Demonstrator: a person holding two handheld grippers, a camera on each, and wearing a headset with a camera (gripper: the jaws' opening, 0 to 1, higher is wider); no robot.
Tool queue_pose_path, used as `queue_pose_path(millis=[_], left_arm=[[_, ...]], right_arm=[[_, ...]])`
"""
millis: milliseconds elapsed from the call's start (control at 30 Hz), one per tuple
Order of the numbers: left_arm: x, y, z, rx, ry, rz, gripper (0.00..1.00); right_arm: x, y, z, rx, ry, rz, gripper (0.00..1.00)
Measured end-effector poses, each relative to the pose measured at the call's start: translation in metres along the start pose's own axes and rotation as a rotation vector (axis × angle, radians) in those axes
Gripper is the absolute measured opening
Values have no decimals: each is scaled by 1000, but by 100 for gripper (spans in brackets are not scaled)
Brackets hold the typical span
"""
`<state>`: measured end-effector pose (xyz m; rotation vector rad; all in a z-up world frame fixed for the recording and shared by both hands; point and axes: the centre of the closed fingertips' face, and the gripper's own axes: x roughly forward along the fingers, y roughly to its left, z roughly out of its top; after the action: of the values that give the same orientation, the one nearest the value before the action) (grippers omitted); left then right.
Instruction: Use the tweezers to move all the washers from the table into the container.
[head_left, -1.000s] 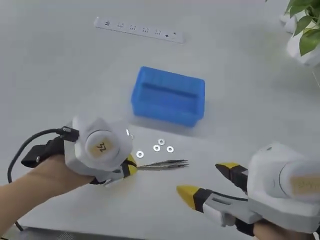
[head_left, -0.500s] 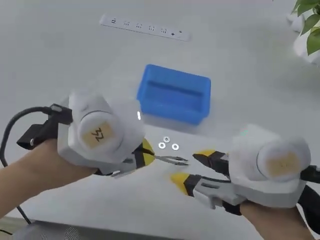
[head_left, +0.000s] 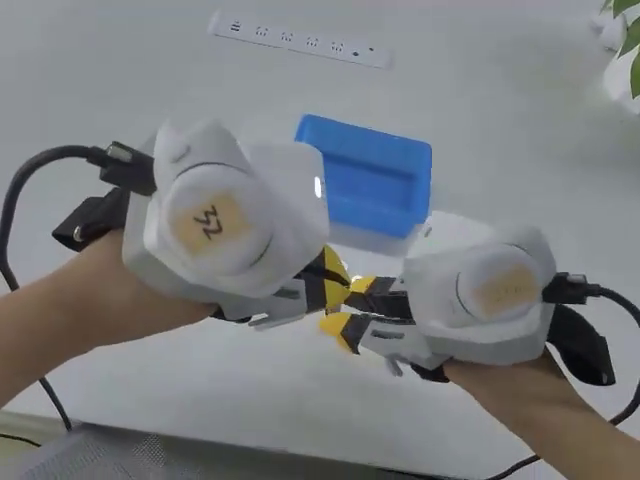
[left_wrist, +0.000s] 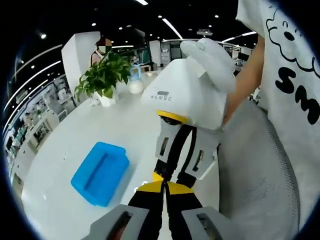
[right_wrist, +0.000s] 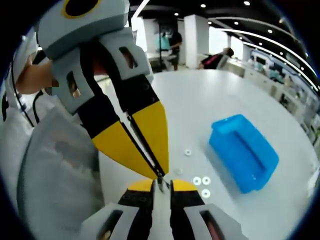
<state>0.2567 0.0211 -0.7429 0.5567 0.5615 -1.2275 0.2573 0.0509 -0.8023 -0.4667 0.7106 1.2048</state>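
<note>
The right gripper has its jaws nearly together around the tips of the tweezers; a firm grip cannot be confirmed. The left gripper clamps the tweezers. The washers, probably light and slippery, lie just beside the container; pinch each at its rim.

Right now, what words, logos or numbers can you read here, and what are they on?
"KENSE", as best it reads: white housing of the right gripper.
"SM", cut off: the person's white shirt.
A zigzag logo, no letters: tan disc on the left gripper.
Markings on the power strip: too small to read.
</note>
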Motion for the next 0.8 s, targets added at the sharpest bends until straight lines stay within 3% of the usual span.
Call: queue_pose_path(millis=[167, 267, 333, 400, 433, 467, 500, 567, 600, 700, 767, 800], left_arm=[[-5, 0, 3, 25, -2, 11, 0], [-10, 6, 5, 0, -32, 84, 0], [-16, 10, 5, -75, -73, 140, 5], [-23, 11, 0, -176, -89, 183, 21], [-30, 16, -5, -241, -108, 238, 26], [-33, 18, -7, -260, -118, 264, 30], [-43, 21, -12, -308, -146, 317, 33], [-56, 23, -24, -366, -158, 388, 37], [-67, 26, -37, -421, -164, 464, 41], [-85, 24, -65, -521, -144, 585, 56], [-103, 25, -90, -581, -130, 721, 61], [-107, 23, -98, -601, -117, 751, 63]], right_arm=[[2, 3, 7, -68, -3, 7, 6], [2, 1, 13, -88, -7, 2, 5], [2, -3, 18, -103, -20, -9, 4], [2, -5, 22, -107, -21, -13, 2], [3, -8, 24, -108, -22, -15, 2], [3, -10, 25, -109, -23, -16, 2], [4, -14, 28, -106, -28, -19, 3], [5, -18, 32, -98, -35, -22, 3], [7, -22, 35, -92, -39, -22, 3], [9, -29, 40, -85, -51, -29, 2], [11, -36, 46, -62, -69, -33, 2], [11, -39, 48, -53, -76, -37, 2]])
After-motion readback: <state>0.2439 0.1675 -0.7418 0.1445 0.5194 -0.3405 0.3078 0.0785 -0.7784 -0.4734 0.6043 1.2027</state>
